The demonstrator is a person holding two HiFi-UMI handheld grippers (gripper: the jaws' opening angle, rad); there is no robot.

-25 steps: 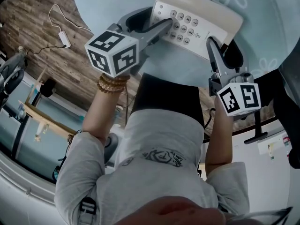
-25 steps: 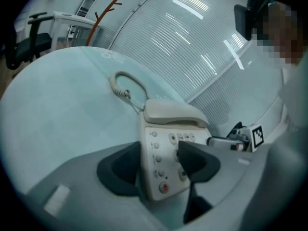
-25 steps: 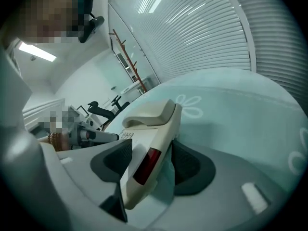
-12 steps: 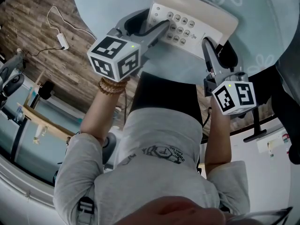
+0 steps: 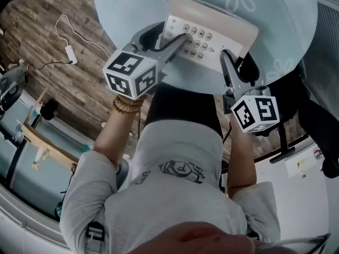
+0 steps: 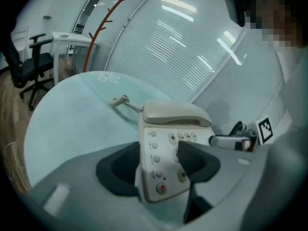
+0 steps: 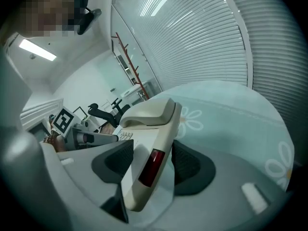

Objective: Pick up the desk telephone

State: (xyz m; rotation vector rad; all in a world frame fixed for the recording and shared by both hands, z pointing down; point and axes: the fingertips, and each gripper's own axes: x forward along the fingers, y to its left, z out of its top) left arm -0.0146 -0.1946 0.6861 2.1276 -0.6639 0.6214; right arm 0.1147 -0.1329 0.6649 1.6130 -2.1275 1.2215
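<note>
The cream desk telephone [image 5: 209, 33] hangs tilted over the round table, held from both sides. Its handset [image 6: 175, 113] lies in the cradle above the keypad [image 6: 166, 160]. My left gripper [image 5: 170, 40] is shut on the phone's left end: one pad [image 6: 197, 160] lies on the keys, the other [image 6: 118, 170] under the casing. My right gripper [image 5: 233, 67] is shut on the other end. In the right gripper view [image 7: 151, 165] its two pads [image 7: 190, 165] squeeze the phone's side edge, where a dark red window [image 7: 150, 166] shows.
The table [image 5: 275, 25] wears a pale blue cloth with white flowers. The phone's cord end [image 6: 120, 100] trails over the cloth. A black office chair [image 6: 29, 66] and white desk stand beyond, with blinds behind. A white cable [image 5: 69, 41] lies on the wooden floor.
Both grippers have risen together with the telephone held between them, and the phone now sits higher and further left in the head view. Both grips stay as they were.
</note>
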